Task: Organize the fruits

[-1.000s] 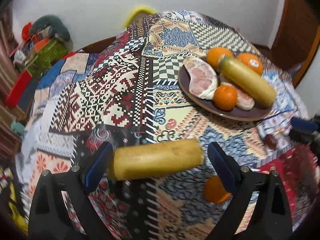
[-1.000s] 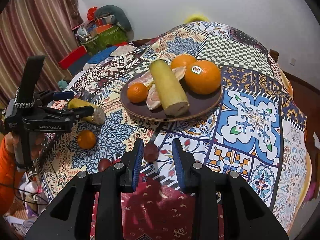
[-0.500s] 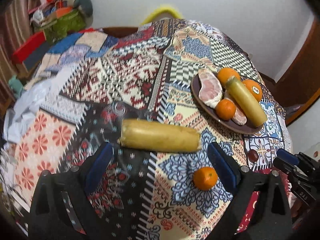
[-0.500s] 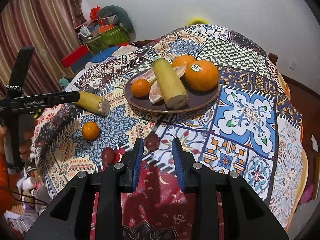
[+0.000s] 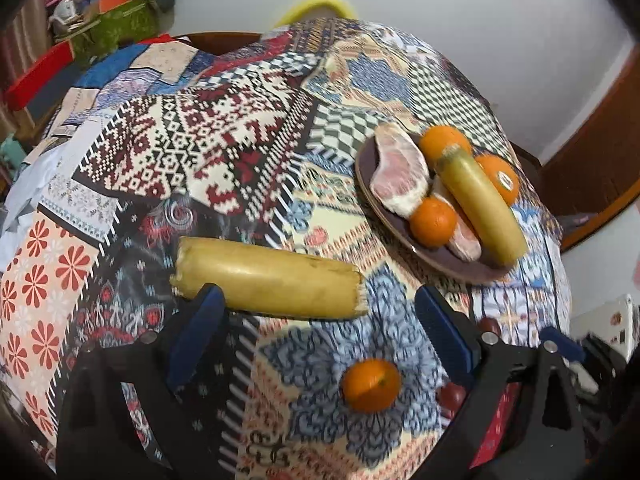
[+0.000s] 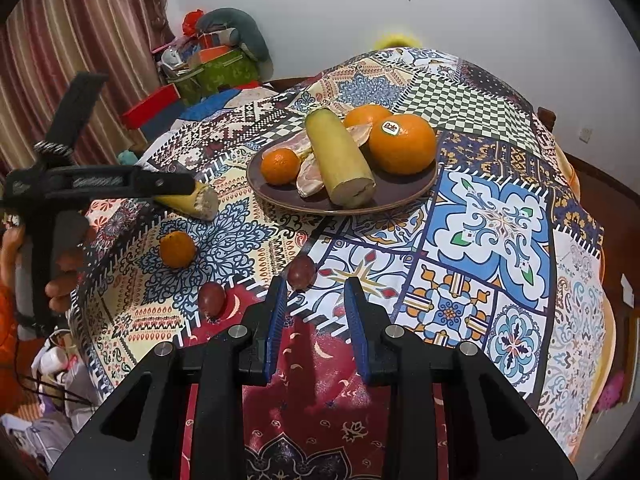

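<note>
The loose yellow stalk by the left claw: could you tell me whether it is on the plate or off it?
Off: the yellow stalk lies on the tablecloth, apart from the plate.

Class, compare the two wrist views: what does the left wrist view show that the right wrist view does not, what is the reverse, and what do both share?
Only the left wrist view shows the whole length of the loose yellow stalk, lying between the open left gripper jaws.

Only the right wrist view shows the striped curtain, a hand on the left tool, and the right gripper, its narrow jaws empty.

Both show the brown plate of fruit, the loose small orange and the patterned tablecloth.
</note>
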Motion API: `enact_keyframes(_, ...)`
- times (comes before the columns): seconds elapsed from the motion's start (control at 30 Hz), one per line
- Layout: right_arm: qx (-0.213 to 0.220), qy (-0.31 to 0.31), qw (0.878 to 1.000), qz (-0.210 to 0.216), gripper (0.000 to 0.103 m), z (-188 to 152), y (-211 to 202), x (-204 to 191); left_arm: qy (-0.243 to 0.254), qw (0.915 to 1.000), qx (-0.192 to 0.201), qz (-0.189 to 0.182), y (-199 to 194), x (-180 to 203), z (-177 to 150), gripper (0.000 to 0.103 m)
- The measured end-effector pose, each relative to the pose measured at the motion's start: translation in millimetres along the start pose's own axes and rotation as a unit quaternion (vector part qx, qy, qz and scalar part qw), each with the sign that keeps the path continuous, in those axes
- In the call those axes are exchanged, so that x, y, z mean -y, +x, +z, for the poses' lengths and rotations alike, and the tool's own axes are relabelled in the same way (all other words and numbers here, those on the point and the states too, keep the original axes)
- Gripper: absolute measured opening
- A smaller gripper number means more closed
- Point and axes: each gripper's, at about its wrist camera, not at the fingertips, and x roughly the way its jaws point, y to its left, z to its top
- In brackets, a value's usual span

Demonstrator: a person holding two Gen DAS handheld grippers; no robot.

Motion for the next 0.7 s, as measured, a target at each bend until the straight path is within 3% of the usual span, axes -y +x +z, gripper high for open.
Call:
enact_keyframes(0.33,0.001,0.008,1.000,0.001,0.027,-1,1,1,-0.011,0.9975,0.038,0.058,13,4,17,0.097)
enact_keyframes(0.5,0.003,0.005,1.000,0.000,0.027,-1,0,0,-0.049,0.9944,0.034,0.087,23,-8,22,0.093)
enact_keyframes(0.6,0.005,0.006,1.000,-0.001,0.027,-2,-2,1,-0.116,0.9932,0.002,0.007,34,-34,19,0.084)
enact_keyframes(0.7,0.004,0.007,1.000,-0.003,0.027,-2,-2,2,-0.106,0.9943,0.009,0.005,26,-33,19,0.071)
